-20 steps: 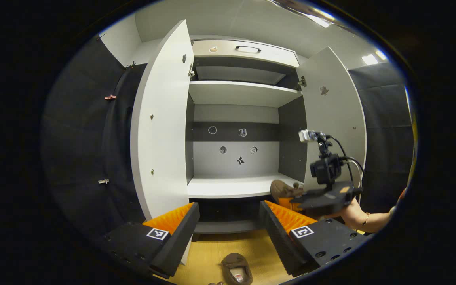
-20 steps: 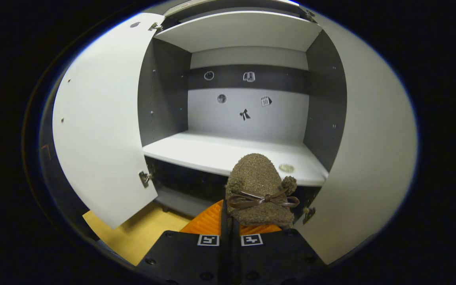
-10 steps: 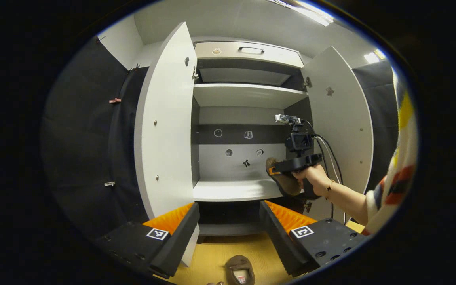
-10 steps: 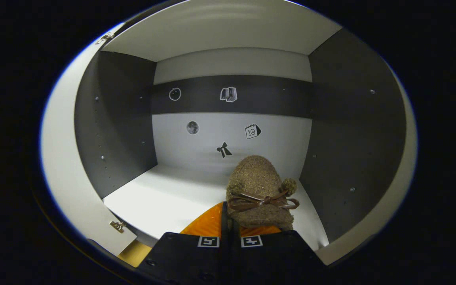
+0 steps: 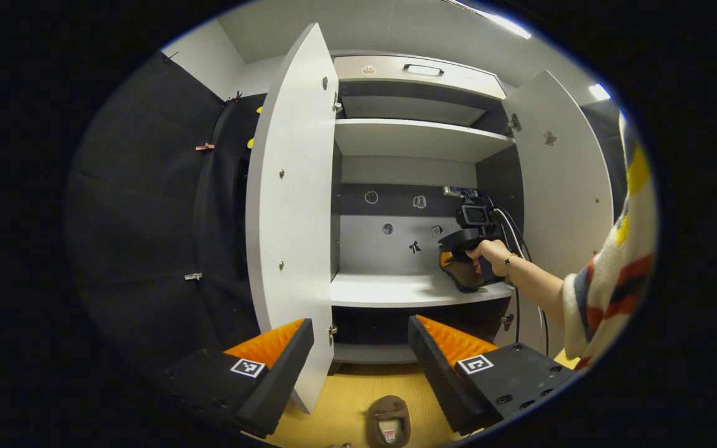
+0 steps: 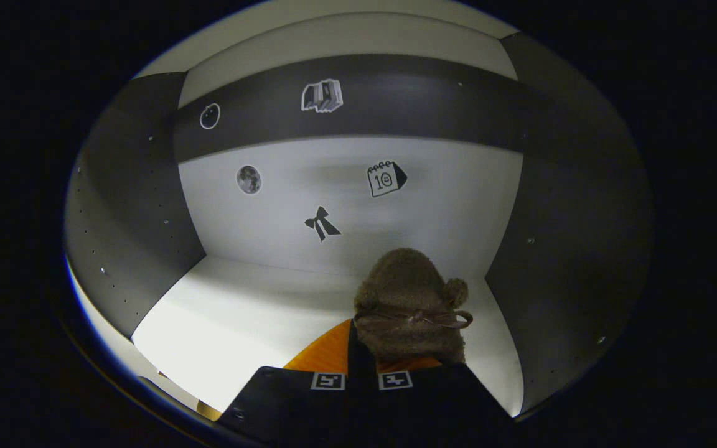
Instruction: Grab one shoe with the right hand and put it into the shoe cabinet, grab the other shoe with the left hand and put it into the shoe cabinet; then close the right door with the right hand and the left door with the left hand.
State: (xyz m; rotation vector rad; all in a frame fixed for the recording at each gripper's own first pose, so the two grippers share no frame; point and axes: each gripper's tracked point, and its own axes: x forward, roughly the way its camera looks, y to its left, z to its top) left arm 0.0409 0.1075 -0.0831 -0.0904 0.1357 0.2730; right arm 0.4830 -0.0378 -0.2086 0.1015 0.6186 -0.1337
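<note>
A: How far along is it?

B: On the first shoe. The right gripper (image 6: 363, 348) is clenched on a brown fuzzy slipper with a bow (image 6: 409, 306) and holds it inside the shoe cabinet (image 5: 421, 140), above the right end of the white middle shelf (image 6: 253, 317). Whether the sole touches the shelf I cannot tell.

A: And the other one?

B: The second slipper (image 5: 388, 420) lies on the yellow floor (image 5: 346, 398) in front of the cabinet, just below the left gripper (image 5: 361, 348), whose jaws stand wide apart with nothing between them.

A: The doors?

B: The left door (image 5: 290, 205) and the right door (image 5: 567, 180) both stand open. So I judge what is left is releasing this slipper, fetching and shelving the second, then swinging each door shut.
</note>
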